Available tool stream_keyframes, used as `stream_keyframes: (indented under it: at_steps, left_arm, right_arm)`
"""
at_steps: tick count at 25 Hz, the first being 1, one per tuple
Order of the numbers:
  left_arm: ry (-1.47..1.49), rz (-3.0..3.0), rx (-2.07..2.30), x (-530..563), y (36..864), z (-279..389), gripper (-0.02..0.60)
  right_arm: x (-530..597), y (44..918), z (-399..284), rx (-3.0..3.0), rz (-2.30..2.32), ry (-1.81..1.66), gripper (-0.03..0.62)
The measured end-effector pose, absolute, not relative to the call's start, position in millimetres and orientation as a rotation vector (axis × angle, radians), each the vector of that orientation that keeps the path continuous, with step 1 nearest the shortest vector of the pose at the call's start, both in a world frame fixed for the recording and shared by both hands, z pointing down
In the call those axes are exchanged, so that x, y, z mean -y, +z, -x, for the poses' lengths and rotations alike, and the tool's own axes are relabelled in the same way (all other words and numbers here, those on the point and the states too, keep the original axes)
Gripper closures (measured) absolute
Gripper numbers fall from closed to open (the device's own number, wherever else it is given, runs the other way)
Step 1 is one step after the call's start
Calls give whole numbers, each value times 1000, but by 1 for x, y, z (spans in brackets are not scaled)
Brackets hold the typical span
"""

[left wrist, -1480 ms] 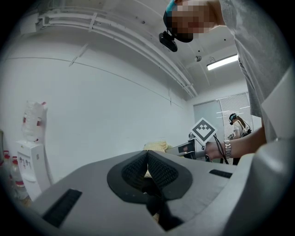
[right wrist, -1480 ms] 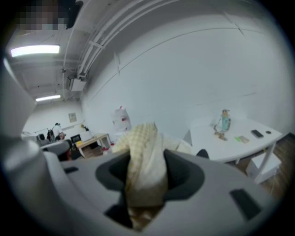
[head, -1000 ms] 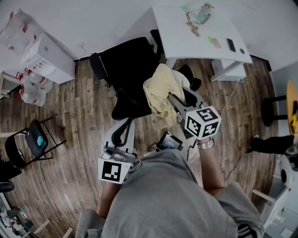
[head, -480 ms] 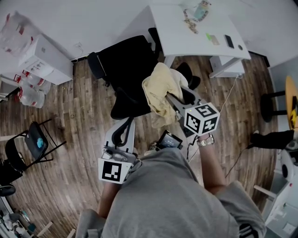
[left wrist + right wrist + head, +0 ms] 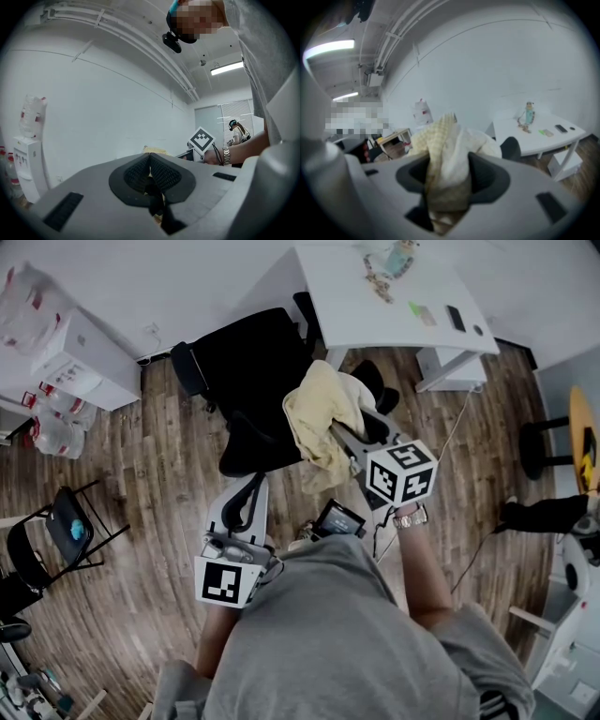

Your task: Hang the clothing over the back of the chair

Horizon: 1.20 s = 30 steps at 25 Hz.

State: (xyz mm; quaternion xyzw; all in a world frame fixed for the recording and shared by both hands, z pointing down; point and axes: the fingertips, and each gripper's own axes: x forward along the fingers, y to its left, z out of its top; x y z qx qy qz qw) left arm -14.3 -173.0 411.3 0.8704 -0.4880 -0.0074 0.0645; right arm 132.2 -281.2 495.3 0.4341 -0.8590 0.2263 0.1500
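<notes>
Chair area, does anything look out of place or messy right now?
Only the clothing: it is a crumpled bunch clamped in the right gripper, next to the chair rather than draped neatly over its back. Nothing looks spilled or damaged.

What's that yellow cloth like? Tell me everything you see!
The cloth is pale yellow and cream, soft and crumpled, with a waffle-like weave on one fold. It hangs in a bunch, not spread out. The right gripper clamps it between its jaws, holding it over the black chair. Whether it touches the chair can't be told.
</notes>
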Motion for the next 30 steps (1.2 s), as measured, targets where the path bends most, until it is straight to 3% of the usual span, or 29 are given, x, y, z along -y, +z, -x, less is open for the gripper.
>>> stream_keyframes:
  at_steps: [13,22,30]
  left_arm:
    - [-45,-2660,1423,172,407,14,551]
    - [-37,-2719,1337,173,403,8,551]
    - [-46,-2747,1275,177,403,7,551]
  right_arm:
    - [281,494,-134,2447,-1243,646,358]
    - [276,486,-141,2405,-1328,609,310]
    - [273,475,-145,2381,-1376,548,306]
